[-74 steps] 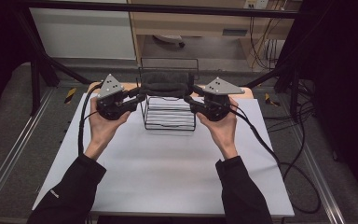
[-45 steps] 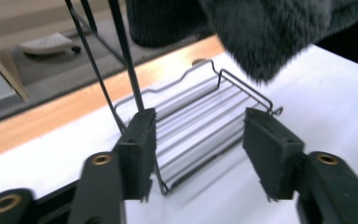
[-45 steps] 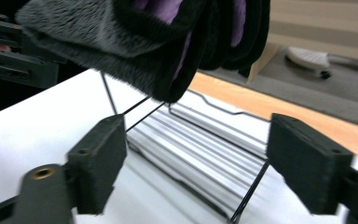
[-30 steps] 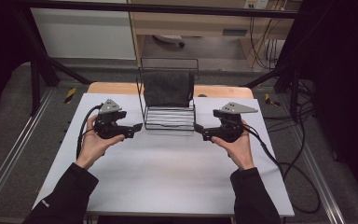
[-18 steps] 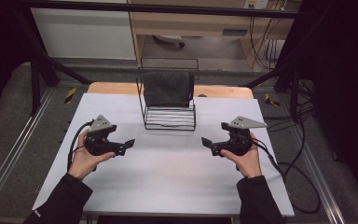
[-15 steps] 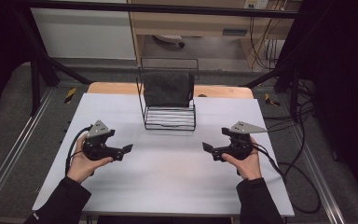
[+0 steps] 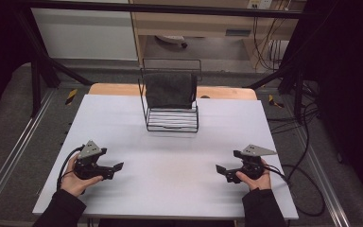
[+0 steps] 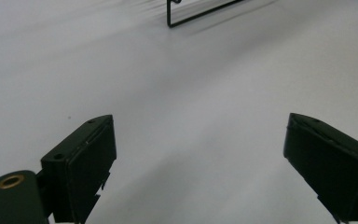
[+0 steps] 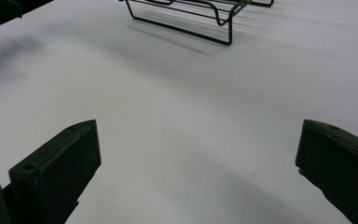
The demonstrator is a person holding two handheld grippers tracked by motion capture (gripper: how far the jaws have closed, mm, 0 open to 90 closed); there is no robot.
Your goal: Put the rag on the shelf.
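Holding 2 grippers low over the white table (image 7: 170, 142), we keep both sets of jaws spread wide with nothing between them. Our left gripper (image 7: 116, 167) sits near the table's front left, its jaws pointing inward toward the middle; our right gripper (image 7: 220, 170) sits near the front right, its jaws pointing back across at the other. Bare white tabletop lies between the 2 pairs of jaws, which are well apart from each other.

Well ahead of both sets of jaws, at the far middle of the table, stands a black wire rack (image 7: 172, 120) with a dark cloth (image 7: 170, 89) draped over its upright back. In the left gripper view, a corner of the rack's base wire (image 8: 200, 14) shows far beyond the open jaws. In the right gripper view, the rack's base (image 9: 186, 18) lies beyond the jaws, and part of the left gripper (image 9: 0, 14) appears at the upper left corner.
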